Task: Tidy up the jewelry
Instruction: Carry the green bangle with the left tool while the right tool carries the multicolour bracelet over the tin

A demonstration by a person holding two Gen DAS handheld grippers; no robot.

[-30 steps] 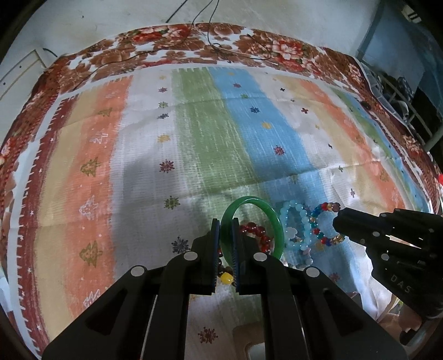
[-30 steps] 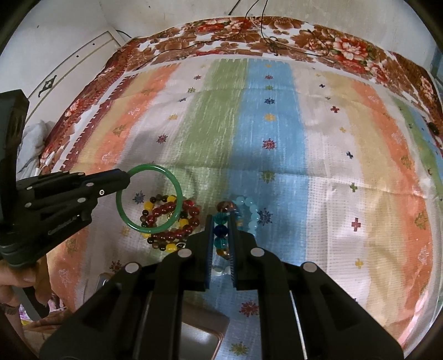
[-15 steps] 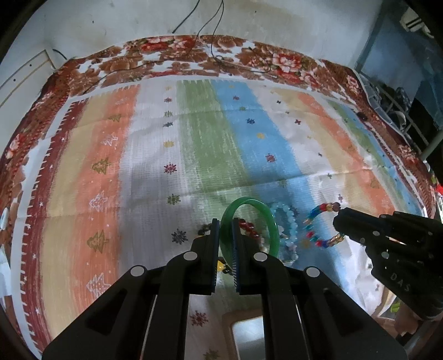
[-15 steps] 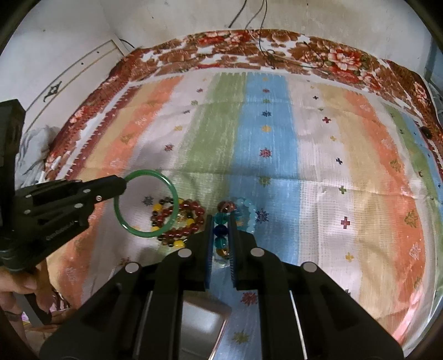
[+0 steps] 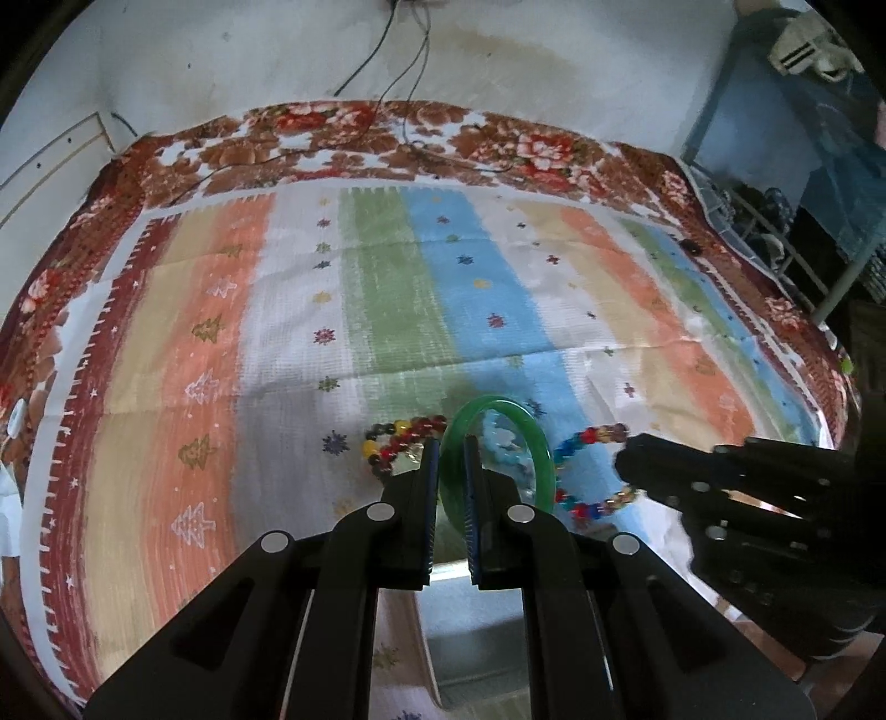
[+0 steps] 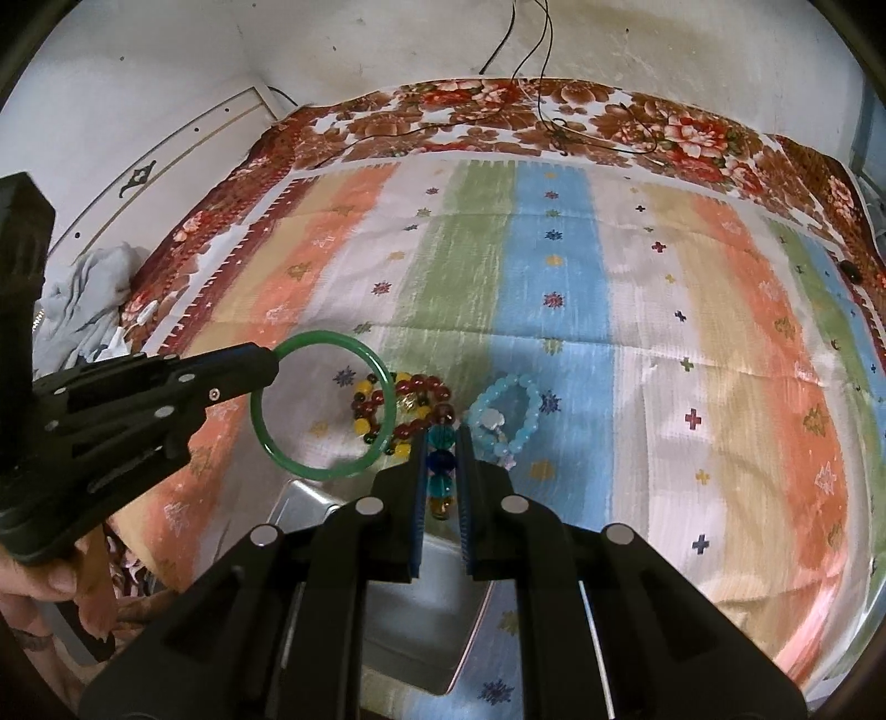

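My left gripper [image 5: 452,443] is shut on a green bangle [image 5: 540,443], held upright above the cloth; it also shows in the right wrist view [image 6: 324,471]. My right gripper [image 6: 441,437] is shut on a multicolour bead bracelet [image 6: 441,459], which also shows in the left wrist view [image 5: 581,437]. A red and yellow bead bracelet [image 6: 412,387] and a pale blue bead bracelet [image 6: 506,387] lie on the cloth just beyond both grippers. A grey metal tray [image 6: 410,620] sits below both grippers at the near edge.
A striped cloth [image 6: 554,288] with a floral border covers the bed. Black cables [image 6: 531,44] hang down the far wall. A grey rag [image 6: 83,299] lies at the left. Blue furniture [image 5: 775,183] stands at the right.
Both grippers have lifted and drawn back toward the near edge with their bracelets. The metal tray has come into fuller view under them.
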